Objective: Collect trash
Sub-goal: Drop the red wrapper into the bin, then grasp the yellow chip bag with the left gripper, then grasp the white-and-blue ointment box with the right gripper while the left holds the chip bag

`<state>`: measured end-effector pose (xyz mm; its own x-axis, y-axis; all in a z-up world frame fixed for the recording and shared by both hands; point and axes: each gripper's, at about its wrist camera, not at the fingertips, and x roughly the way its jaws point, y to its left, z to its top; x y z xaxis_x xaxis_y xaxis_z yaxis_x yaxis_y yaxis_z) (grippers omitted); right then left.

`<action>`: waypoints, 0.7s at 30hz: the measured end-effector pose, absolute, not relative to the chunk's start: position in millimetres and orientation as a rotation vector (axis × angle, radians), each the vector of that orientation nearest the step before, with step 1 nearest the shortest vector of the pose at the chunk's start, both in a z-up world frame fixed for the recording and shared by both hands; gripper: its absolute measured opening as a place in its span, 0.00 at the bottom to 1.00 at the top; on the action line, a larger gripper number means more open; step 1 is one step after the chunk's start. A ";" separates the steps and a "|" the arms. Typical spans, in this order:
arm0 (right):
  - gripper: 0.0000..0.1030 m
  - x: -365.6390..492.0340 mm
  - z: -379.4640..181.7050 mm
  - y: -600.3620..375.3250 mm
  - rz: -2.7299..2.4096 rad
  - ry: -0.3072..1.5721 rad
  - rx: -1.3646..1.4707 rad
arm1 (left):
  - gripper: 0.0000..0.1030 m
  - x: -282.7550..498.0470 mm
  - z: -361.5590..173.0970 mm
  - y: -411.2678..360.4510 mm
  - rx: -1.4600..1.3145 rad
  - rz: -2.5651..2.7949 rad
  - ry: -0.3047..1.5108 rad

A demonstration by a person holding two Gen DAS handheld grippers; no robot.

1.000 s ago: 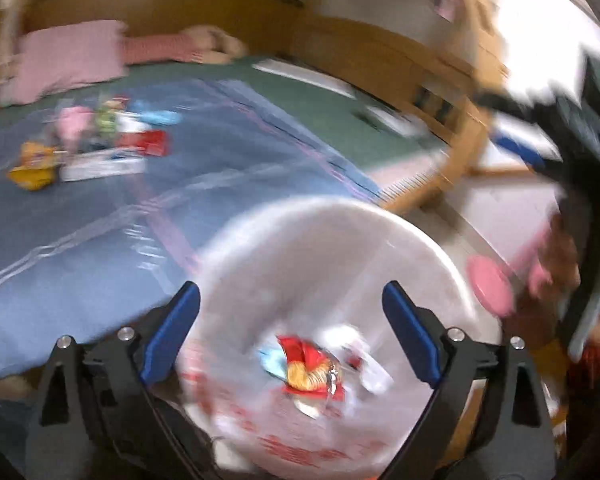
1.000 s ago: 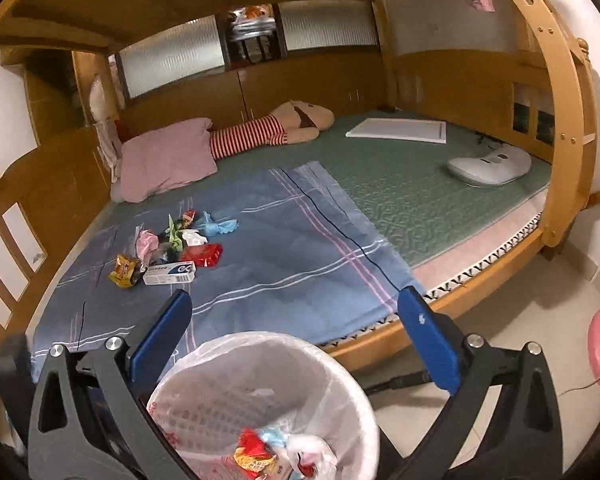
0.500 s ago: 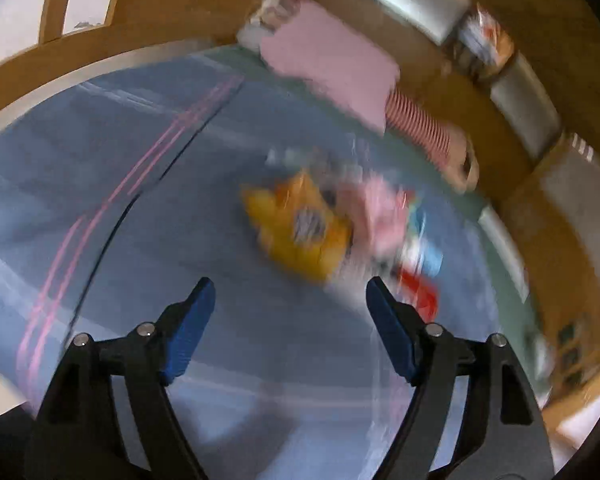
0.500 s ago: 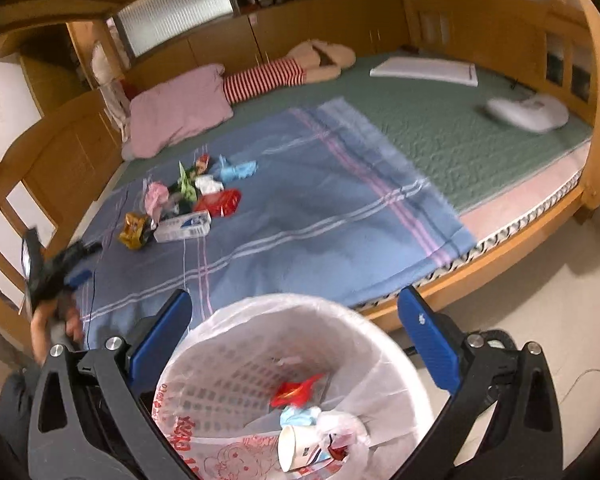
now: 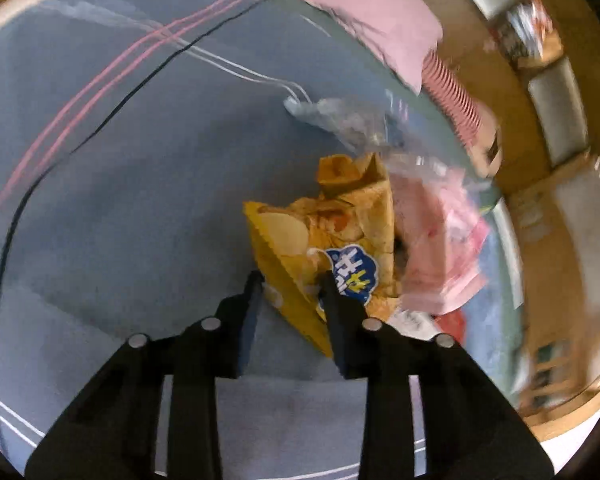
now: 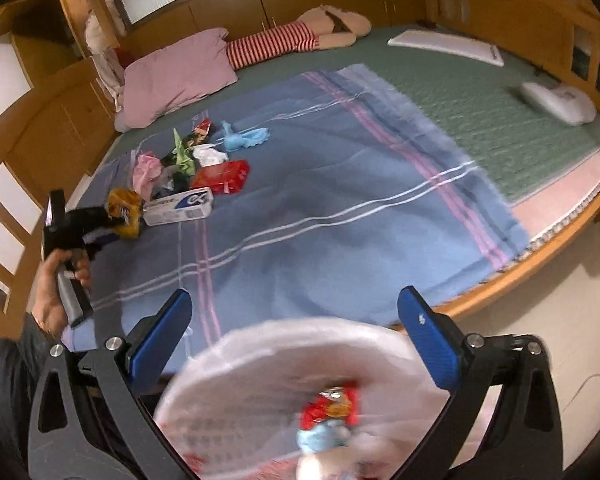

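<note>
My left gripper [image 5: 292, 280] has its fingers closed around the corner of a yellow chip bag [image 5: 332, 232] lying on the blue blanket [image 5: 120, 200]. The same gripper [image 6: 112, 216] and bag [image 6: 125, 207] show at the left in the right wrist view. A pile of trash lies beside the bag: a pink wrapper [image 5: 440, 248], a white box [image 6: 179, 207], a red packet [image 6: 222, 176], green and blue wrappers. My right gripper [image 6: 296, 316] is open and empty above a white-lined trash bin [image 6: 300, 400] holding several wrappers.
A pink pillow [image 6: 176, 80] and a striped stuffed doll [image 6: 300, 36] lie at the bed's head. A white pad [image 6: 446, 46] and a white device [image 6: 560, 102] rest on the green mattress. Wooden bed rails surround the bed; floor lies at the right.
My left gripper swung from the bin over to the bed, reached the yellow chip bag and closed on its corner. My right gripper tilted down toward the bin and stayed open.
</note>
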<state>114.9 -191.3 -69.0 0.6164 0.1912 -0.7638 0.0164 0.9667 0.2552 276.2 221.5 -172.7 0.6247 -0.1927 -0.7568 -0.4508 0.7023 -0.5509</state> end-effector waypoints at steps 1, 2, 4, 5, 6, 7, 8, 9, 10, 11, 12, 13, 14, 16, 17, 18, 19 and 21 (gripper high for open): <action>0.97 123.2 -69.6 -181.5 0.107 0.916 0.250 | 0.26 272.6 -170.2 220.6 -0.781 0.184 0.893; 0.97 126.2 -68.0 -175.4 0.110 0.915 0.243 | 0.26 269.3 -163.8 218.5 -0.736 0.203 0.876; 0.97 131.0 -64.2 -160.4 0.117 0.905 0.208 | 0.26 259.2 -151.5 212.5 -0.684 0.220 0.850; 0.97 132.2 -62.4 -152.0 0.121 0.898 0.190 | 0.26 253.5 -145.4 209.2 -0.687 0.213 0.842; 0.97 133.5 -60.1 -144.5 0.133 0.891 0.182 | 0.26 241.8 -138.4 206.1 -0.705 0.198 0.833; 0.97 134.9 -59.9 -141.4 0.143 0.891 0.185 | 0.26 231.0 -132.1 201.9 -0.706 0.194 0.828; 0.97 139.6 -59.8 -136.1 0.166 0.897 0.195 | 0.26 219.3 -124.3 197.5 -0.687 0.199 0.822; 0.97 147.2 -59.4 -131.4 0.193 0.904 0.213 | 0.26 203.4 -115.8 190.0 -0.635 0.226 0.807; 0.97 156.0 -58.1 -128.3 0.216 0.905 0.230 | 0.26 191.0 -111.5 184.9 -0.600 0.250 0.799; 0.97 162.8 -56.5 -125.5 0.227 0.906 0.236 | 0.26 177.0 -108.4 180.1 -0.556 0.289 0.795; 0.97 176.3 -54.2 -119.3 0.239 0.907 0.235 | 0.26 166.7 -106.9 175.2 -0.504 0.347 0.797; 0.97 188.6 -52.1 -111.3 0.243 0.905 0.218 | 0.26 154.9 -107.5 173.0 -0.449 0.418 0.804; 0.97 197.0 -51.2 -104.1 0.245 0.903 0.200 | 0.27 145.8 -109.8 174.1 -0.435 0.457 0.816; 0.97 220.7 -53.3 -81.1 0.280 0.913 0.153 | 0.27 134.2 -117.3 183.9 -0.486 0.493 0.840; 0.97 236.7 -57.6 -63.5 0.310 0.924 0.107 | 0.27 132.6 -121.3 188.6 -0.510 0.505 0.852; 0.97 252.6 -64.9 -42.4 0.326 0.931 0.014 | 0.27 136.2 -123.4 193.1 -0.520 0.514 0.860; 0.97 260.1 -70.0 -30.8 0.332 0.933 -0.046 | 0.27 132.7 -125.5 197.1 -0.528 0.520 0.865; 0.97 288.0 -99.7 12.5 0.327 0.946 -0.296 | 0.27 140.5 -129.9 200.0 -0.525 0.522 0.870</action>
